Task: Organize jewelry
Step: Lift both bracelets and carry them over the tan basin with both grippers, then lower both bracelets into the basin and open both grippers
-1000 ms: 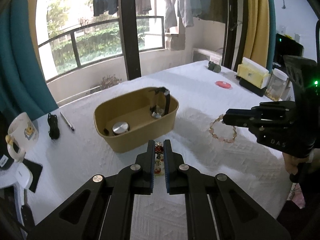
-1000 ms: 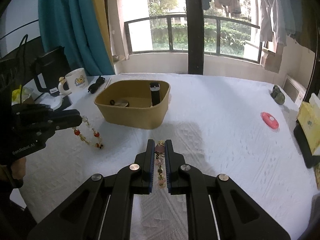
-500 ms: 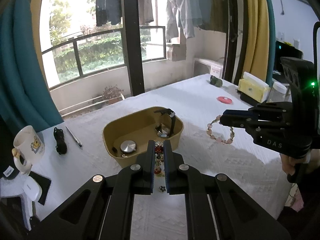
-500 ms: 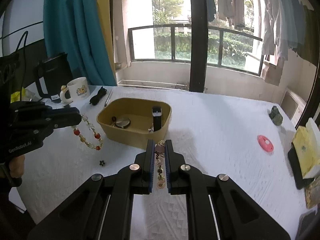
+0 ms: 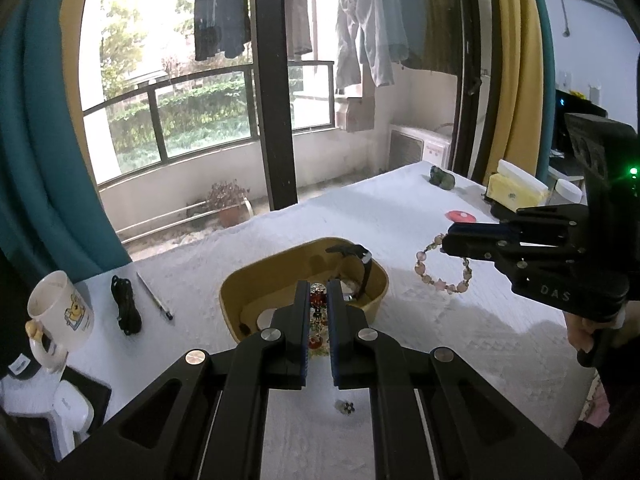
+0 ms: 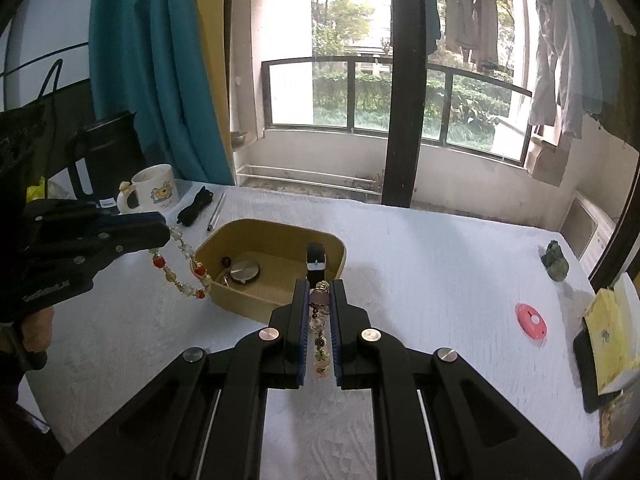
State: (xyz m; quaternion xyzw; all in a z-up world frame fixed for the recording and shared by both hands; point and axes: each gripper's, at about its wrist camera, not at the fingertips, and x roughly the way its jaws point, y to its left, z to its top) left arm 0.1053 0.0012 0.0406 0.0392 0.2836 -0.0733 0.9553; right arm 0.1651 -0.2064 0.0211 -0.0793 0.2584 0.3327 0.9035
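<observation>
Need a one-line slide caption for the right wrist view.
Right gripper shut on a pink bead bracelet, raised before the tan tray on the white table.

Matte black claw (image 5: 319, 308) arms with silver screws, blue-edged pads (image 6: 304, 344), white lettering, green light.

Red-and-yellow beaded bracelet (image 6: 182, 266) and pink beaded bracelet (image 5: 442, 270) dangling above tan bin (image 6: 276, 296); watch (image 5: 362, 270) upright inside
</observation>
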